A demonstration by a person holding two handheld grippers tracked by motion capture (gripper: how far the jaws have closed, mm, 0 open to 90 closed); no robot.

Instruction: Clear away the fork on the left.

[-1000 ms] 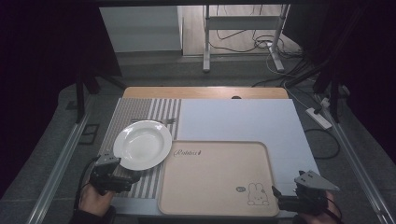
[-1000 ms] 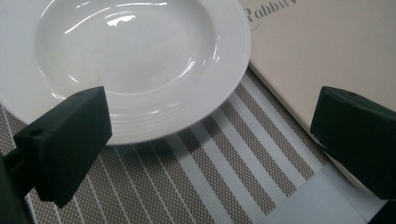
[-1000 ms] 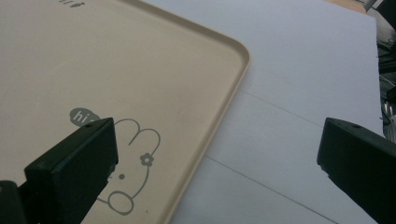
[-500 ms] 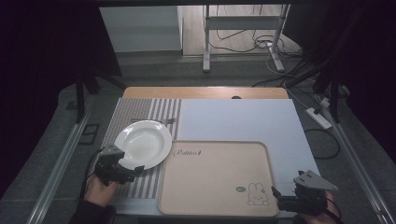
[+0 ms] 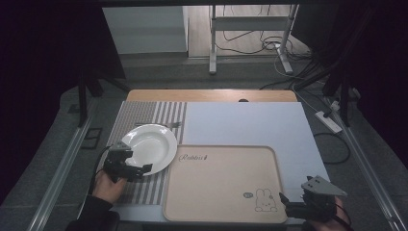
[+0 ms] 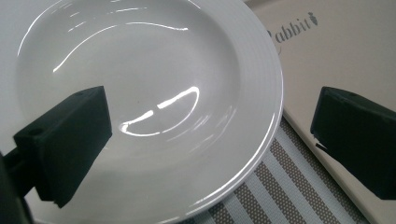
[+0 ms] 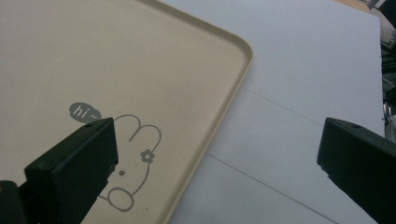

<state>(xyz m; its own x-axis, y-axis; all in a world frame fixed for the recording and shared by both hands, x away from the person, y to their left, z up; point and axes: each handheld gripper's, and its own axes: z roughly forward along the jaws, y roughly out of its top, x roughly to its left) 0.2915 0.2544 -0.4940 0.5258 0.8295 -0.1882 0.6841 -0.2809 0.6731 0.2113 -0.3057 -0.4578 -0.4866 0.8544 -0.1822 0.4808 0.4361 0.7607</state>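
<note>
Two grippers frame your table. Your left gripper (image 5: 139, 169) sits at the near rim of the white plate (image 5: 149, 144), jaws spread wide and gripping nothing; the round, glossy, ridged-rim plate has no long axis and rests on the striped placemat (image 5: 144, 115). Just right of it lies the beige rectangular tray (image 5: 221, 183), long side across the table, its rabbit drawing near your right gripper (image 5: 288, 204), whose jaws are likewise spread and empty above the tray's corner.
</note>
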